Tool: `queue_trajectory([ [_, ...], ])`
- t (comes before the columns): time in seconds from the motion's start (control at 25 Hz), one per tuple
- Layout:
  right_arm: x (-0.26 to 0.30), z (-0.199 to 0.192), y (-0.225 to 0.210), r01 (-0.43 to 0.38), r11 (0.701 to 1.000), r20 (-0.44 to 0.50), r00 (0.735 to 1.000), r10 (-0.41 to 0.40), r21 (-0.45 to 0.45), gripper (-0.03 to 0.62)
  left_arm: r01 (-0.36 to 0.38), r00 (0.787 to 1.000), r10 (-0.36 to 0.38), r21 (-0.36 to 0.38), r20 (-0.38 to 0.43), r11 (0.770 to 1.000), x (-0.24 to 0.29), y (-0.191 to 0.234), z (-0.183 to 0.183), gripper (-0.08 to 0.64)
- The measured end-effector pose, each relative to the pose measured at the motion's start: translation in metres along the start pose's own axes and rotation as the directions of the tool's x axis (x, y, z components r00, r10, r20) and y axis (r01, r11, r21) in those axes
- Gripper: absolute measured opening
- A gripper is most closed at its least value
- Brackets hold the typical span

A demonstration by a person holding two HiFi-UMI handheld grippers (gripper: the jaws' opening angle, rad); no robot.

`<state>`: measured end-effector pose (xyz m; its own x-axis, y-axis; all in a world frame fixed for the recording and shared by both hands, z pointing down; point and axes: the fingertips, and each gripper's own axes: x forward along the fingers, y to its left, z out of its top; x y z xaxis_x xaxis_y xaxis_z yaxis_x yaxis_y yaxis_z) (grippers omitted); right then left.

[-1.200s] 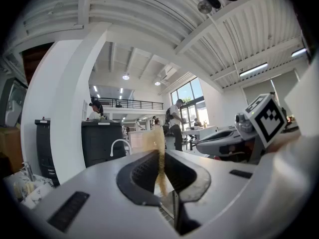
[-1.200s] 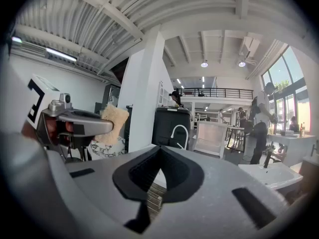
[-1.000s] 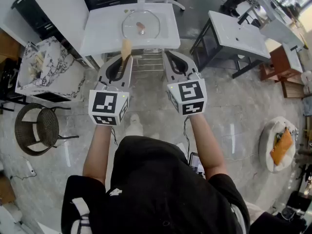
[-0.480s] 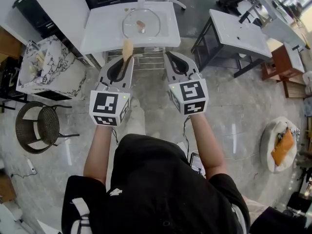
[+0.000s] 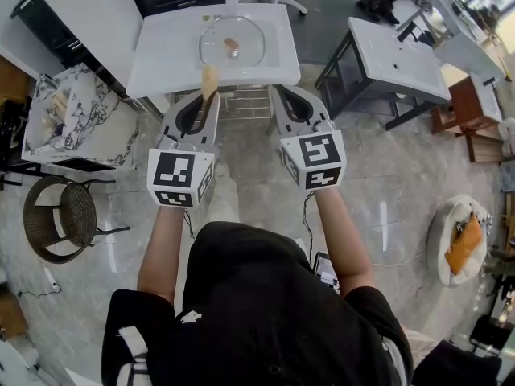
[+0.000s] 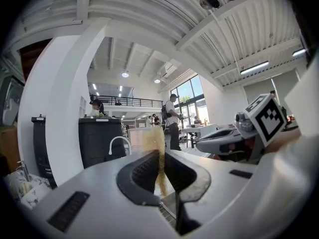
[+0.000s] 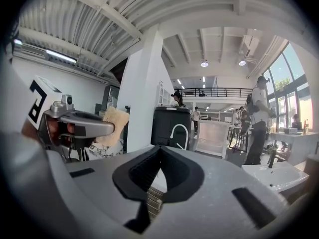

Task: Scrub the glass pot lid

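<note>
The glass pot lid [image 5: 232, 40] with a brown knob lies in the round bowl of a white washbasin top [image 5: 165, 55], ahead of both grippers. My left gripper [image 5: 209, 95] is shut on a tan sponge [image 5: 208, 79] that sticks out past its tips, short of the basin's near edge. In the left gripper view the sponge [image 6: 152, 139] stands upright between the jaws. My right gripper [image 5: 278, 95] is beside it, shut with nothing in it; its jaws meet in the right gripper view [image 7: 160, 151]. That view also shows the left gripper [image 7: 82, 123] and the sponge [image 7: 114, 126] at the left.
A slatted metal rack [image 5: 241, 103] sits under the basin. A curved faucet [image 7: 179, 132] rises at its far side. A second white basin stand [image 5: 398, 55] is to the right, a marble counter [image 5: 72, 119] and a wicker stool [image 5: 64, 215] to the left. People stand far behind.
Both grippers have shifted slightly, together with the person's step toward the basin. The sponge stays in the left jaws and the right jaws stay shut.
</note>
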<state>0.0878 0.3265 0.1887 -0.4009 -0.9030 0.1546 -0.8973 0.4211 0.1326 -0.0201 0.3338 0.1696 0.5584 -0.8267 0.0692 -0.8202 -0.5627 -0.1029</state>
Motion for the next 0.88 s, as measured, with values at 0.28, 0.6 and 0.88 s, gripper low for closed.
queue_trajectory([
  [0.28,0.066,0.000,-0.021,-0.005,1.000,-0.015,1.000,0.005,-0.002,-0.002,0.000,1.000,0.000,-0.012,-0.021,1.000,0.053,0.044,-0.013,0.018],
  [0.6,0.156,0.005,-0.050,-0.006,1.000,-0.051,0.999,0.007,0.014,-0.002,0.015,0.999,-0.016,-0.032,-0.049,0.999,0.125,0.105,-0.017,0.018],
  [0.88,0.232,0.009,-0.064,0.008,1.000,-0.082,0.997,-0.006,0.025,-0.002,0.027,0.997,-0.030,-0.047,-0.076,0.999,0.177,0.168,-0.026,0.018],
])
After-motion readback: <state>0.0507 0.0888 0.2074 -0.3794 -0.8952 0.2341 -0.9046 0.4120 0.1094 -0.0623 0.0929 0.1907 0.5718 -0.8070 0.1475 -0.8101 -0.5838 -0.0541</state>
